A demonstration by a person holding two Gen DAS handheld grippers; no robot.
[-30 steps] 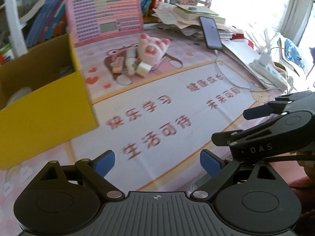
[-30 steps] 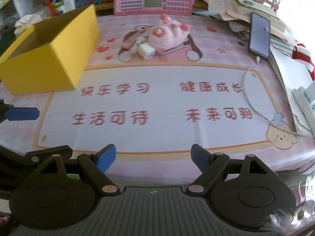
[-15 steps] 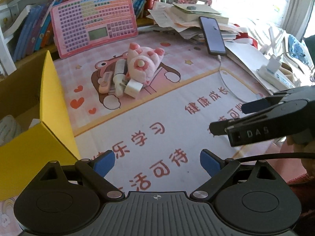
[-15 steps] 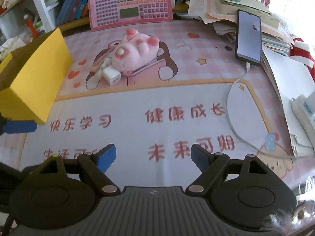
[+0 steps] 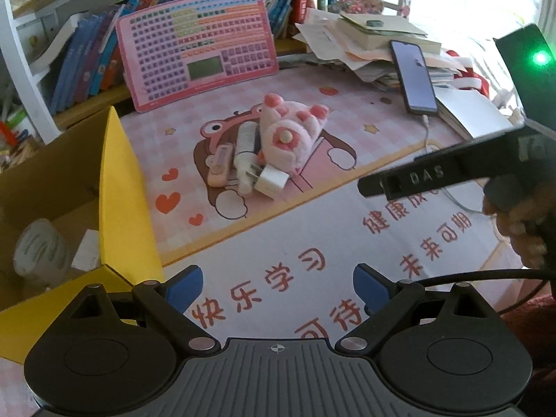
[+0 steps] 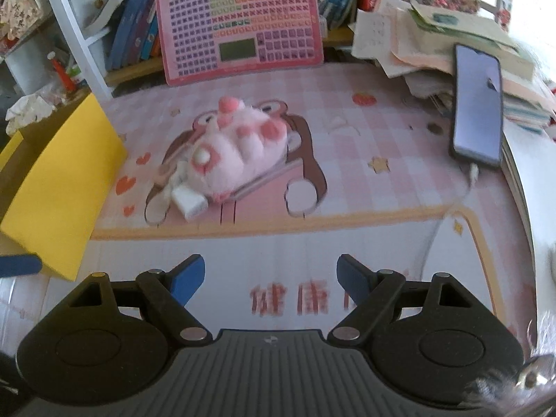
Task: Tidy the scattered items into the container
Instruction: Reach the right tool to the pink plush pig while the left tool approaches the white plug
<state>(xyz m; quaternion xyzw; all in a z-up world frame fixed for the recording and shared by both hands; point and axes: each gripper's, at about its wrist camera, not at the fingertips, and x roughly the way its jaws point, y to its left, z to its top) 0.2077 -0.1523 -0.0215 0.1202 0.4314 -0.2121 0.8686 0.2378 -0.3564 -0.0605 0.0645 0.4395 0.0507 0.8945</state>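
A pink plush pig (image 5: 292, 135) (image 6: 239, 160) lies on the pink mat. Beside it lie a white plug charger (image 5: 271, 182) (image 6: 189, 203), a white tube (image 5: 245, 149) and a small pink device (image 5: 219, 163). The yellow cardboard box (image 5: 118, 201) (image 6: 59, 187) stands at the left, with a white roll (image 5: 38, 250) inside. My left gripper (image 5: 278, 288) is open and empty, short of the pile. My right gripper (image 6: 271, 278) is open and empty, in front of the pig; its body shows in the left wrist view (image 5: 434, 173).
A pink toy keyboard (image 5: 198, 59) (image 6: 239, 24) leans on the bookshelf behind. A phone (image 5: 413, 76) (image 6: 477, 104) on a cable lies on a paper stack at the right. Books line the back shelf.
Both grippers have moved forward toward the pile of items; the pig and charger look nearer. The box now sits close at the left. Both stay open.
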